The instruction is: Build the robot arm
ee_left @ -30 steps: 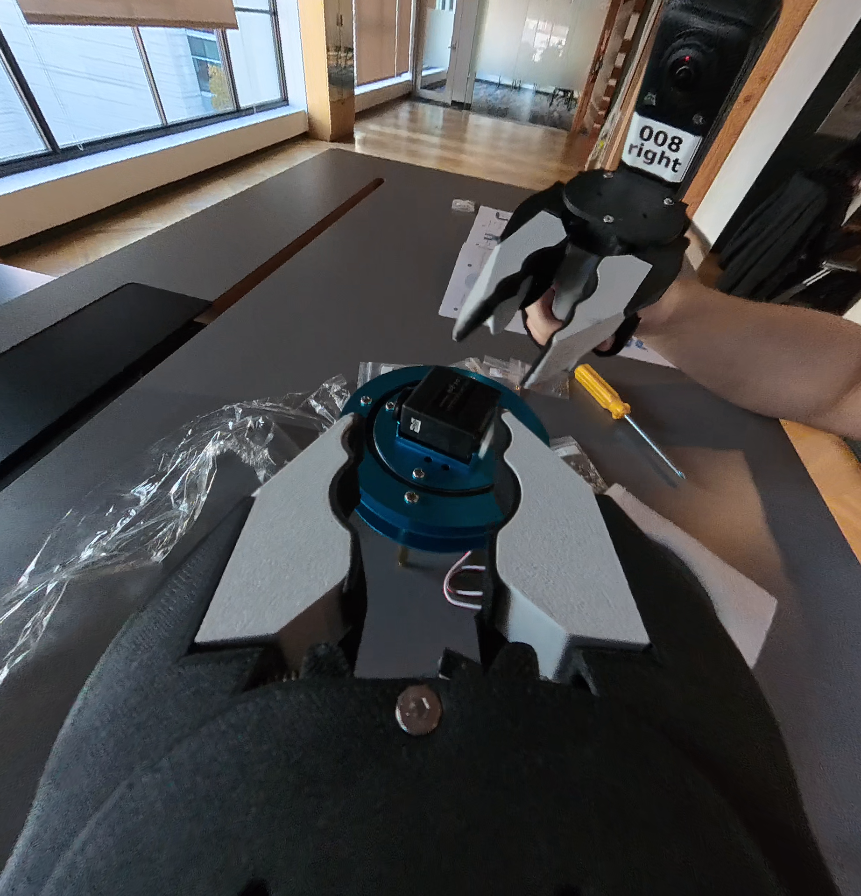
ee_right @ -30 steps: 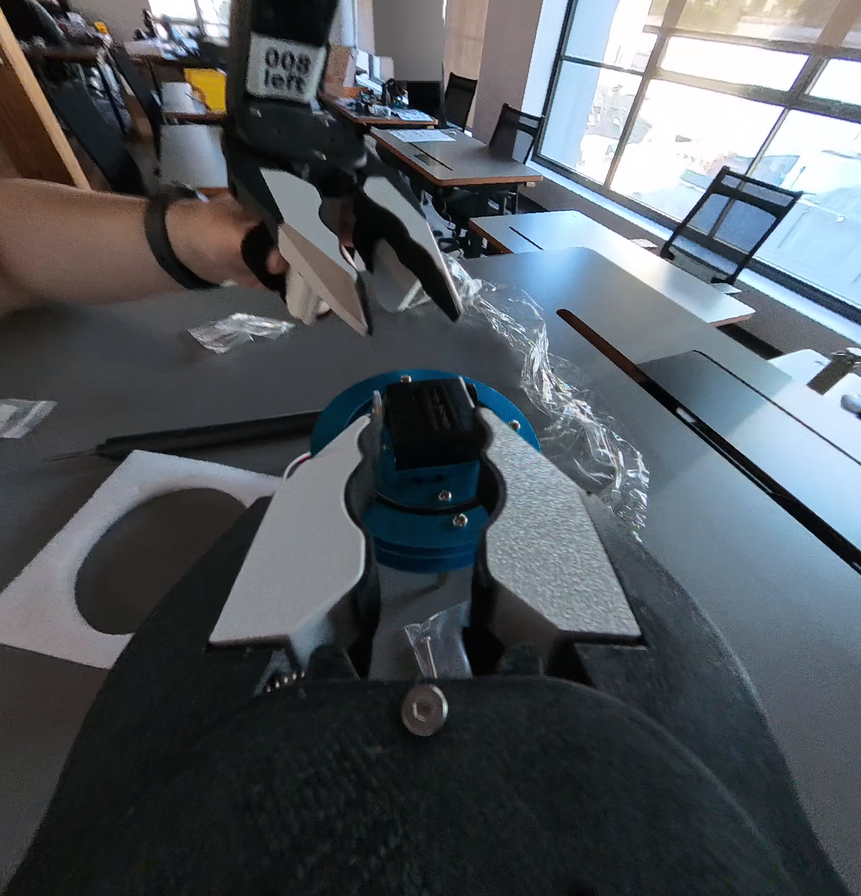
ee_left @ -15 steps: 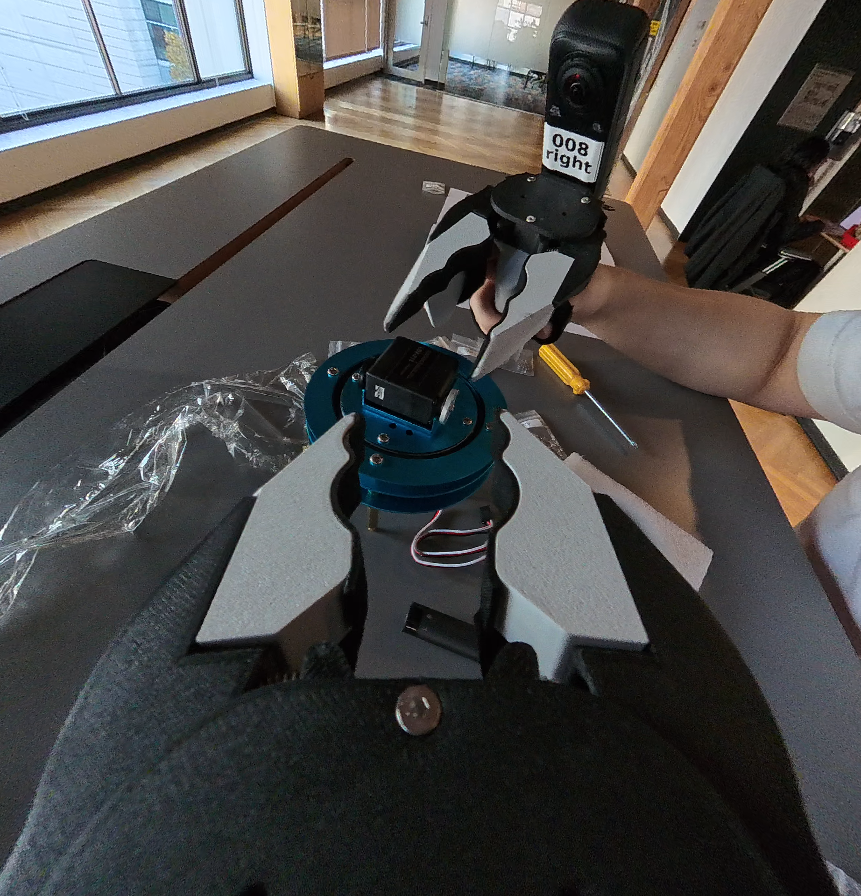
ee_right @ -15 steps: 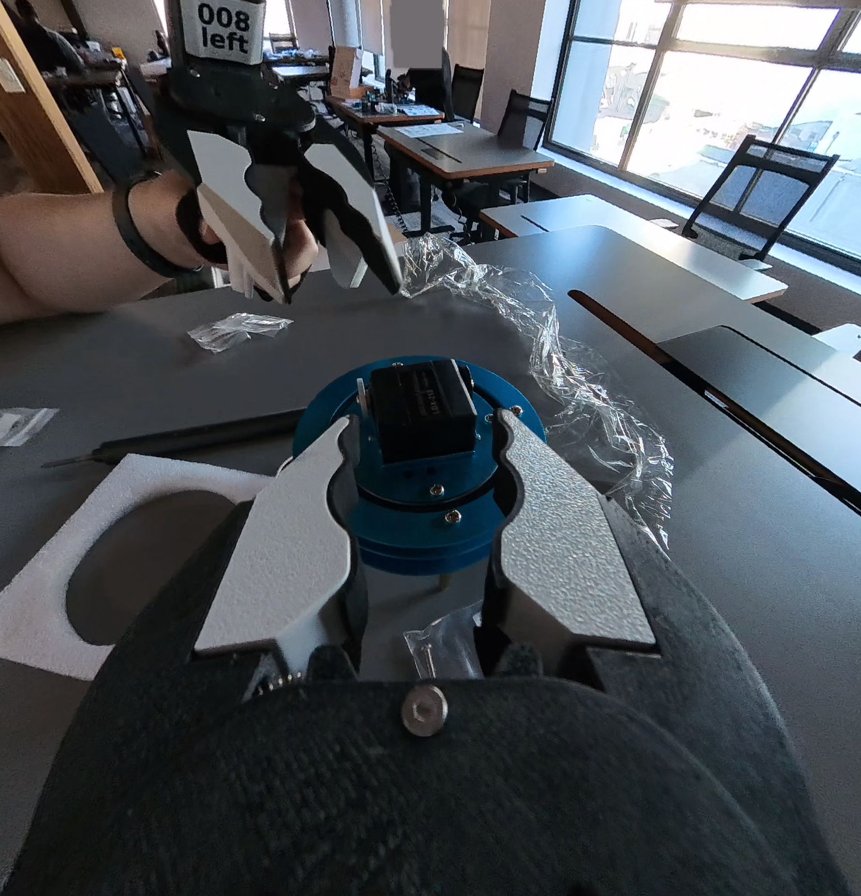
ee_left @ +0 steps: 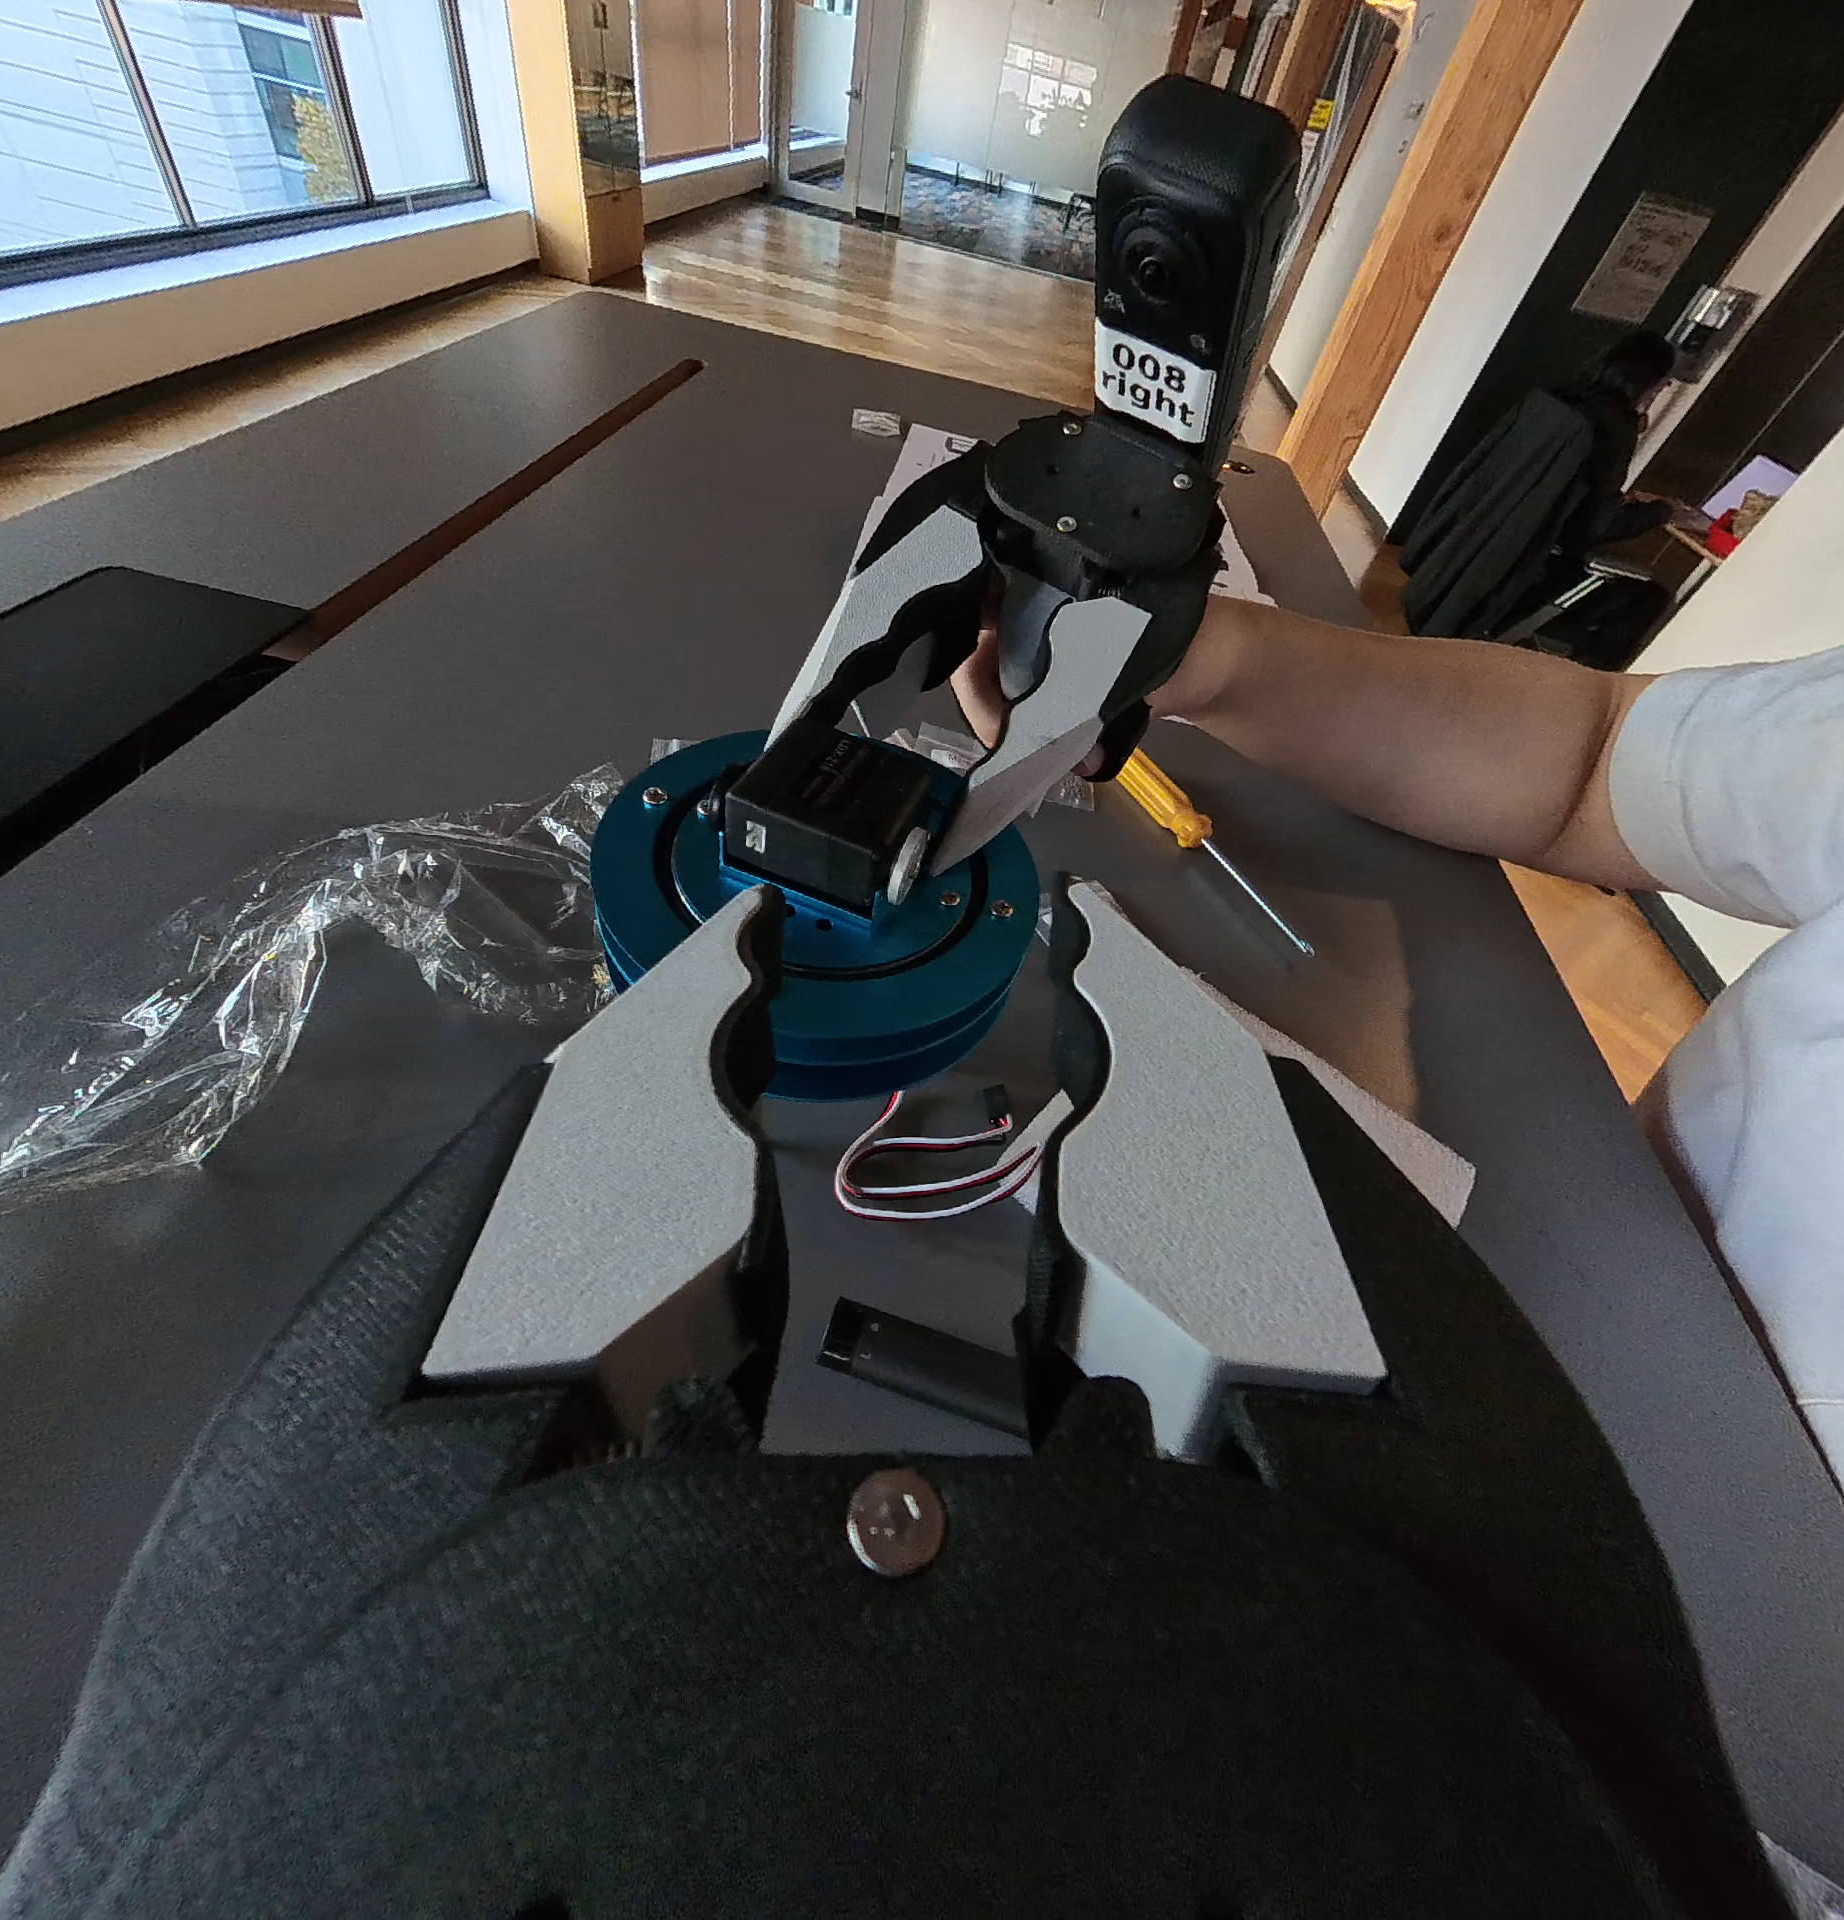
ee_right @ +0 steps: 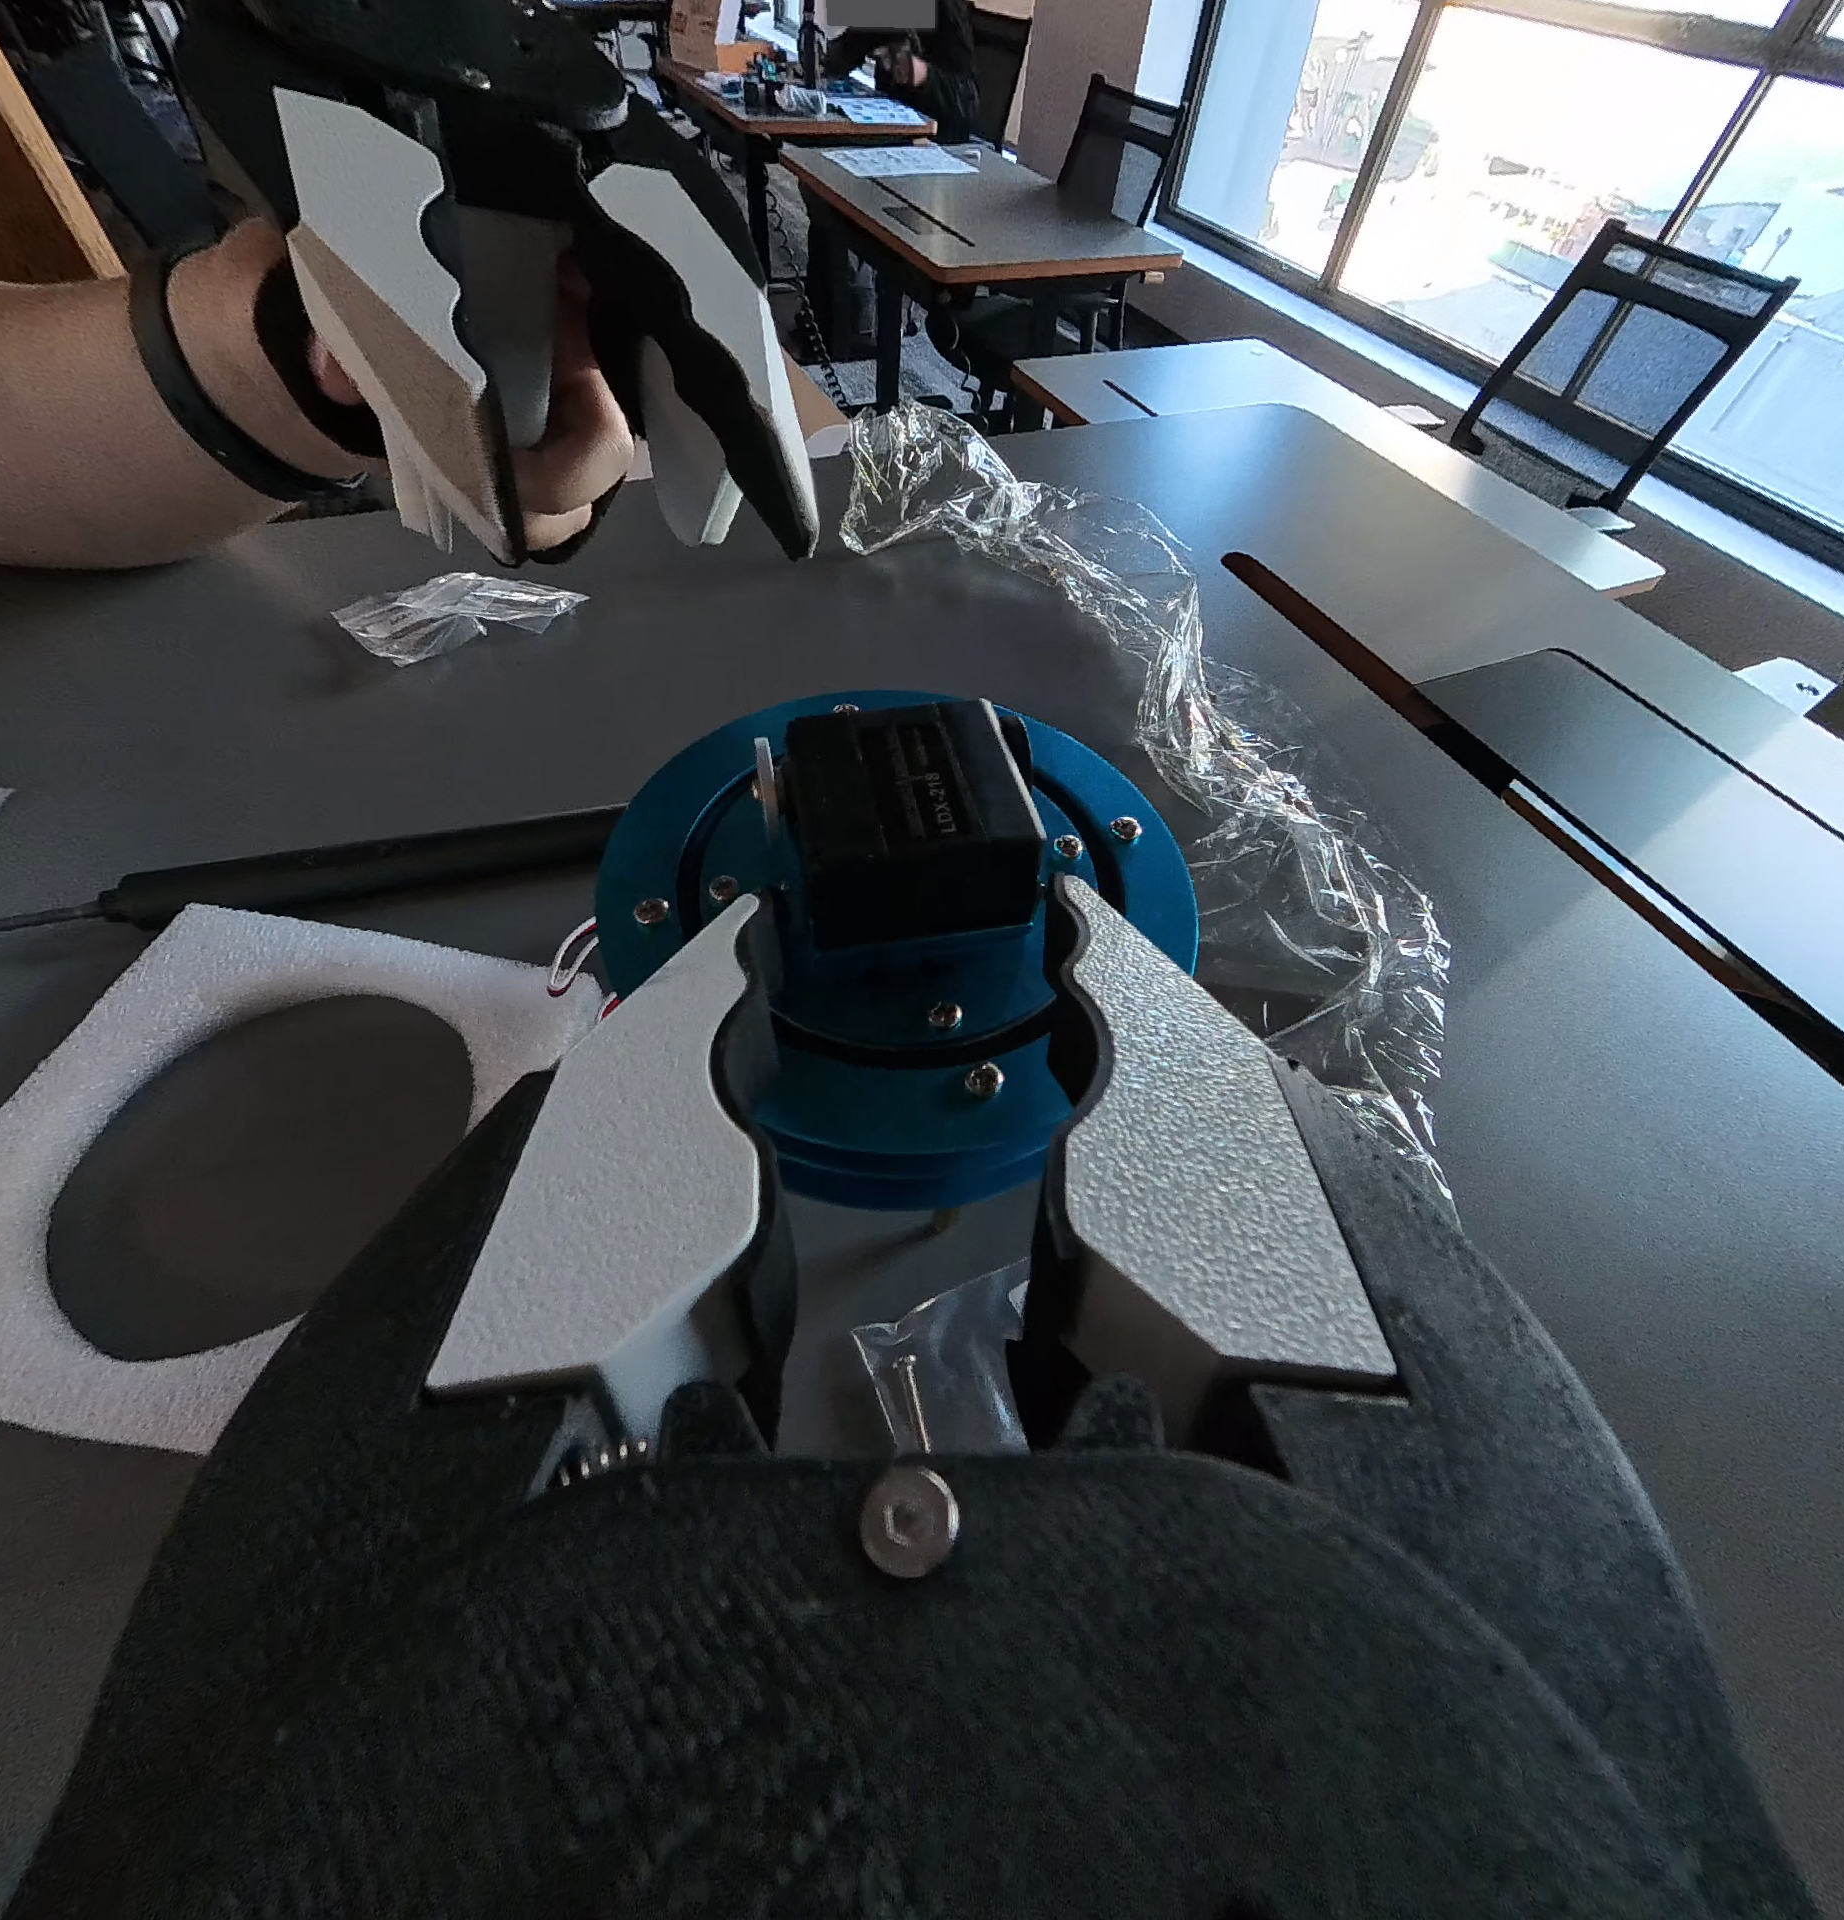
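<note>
A black servo sits on a round blue metal base on the dark grey table. My right gripper is open, with one fingertip on each side of the servo. In the left wrist view the right gripper reaches down over the servo, and one fingertip is against the servo's silver disc. My left gripper is open and empty, just short of the blue base. It hangs above the table in the right wrist view.
A red, white and black wire and a small black cylinder lie before the base. Crumpled clear wrap, a yellow screwdriver, a black screwdriver, white foam with a round hole and small bags surround it. Some 8 cm of space lies between my two pairs of fingers.
My left gripper has drawn back from the blue base, which it straddled. My right gripper has come down from above, and its fingers now stand on either side of the servo.
</note>
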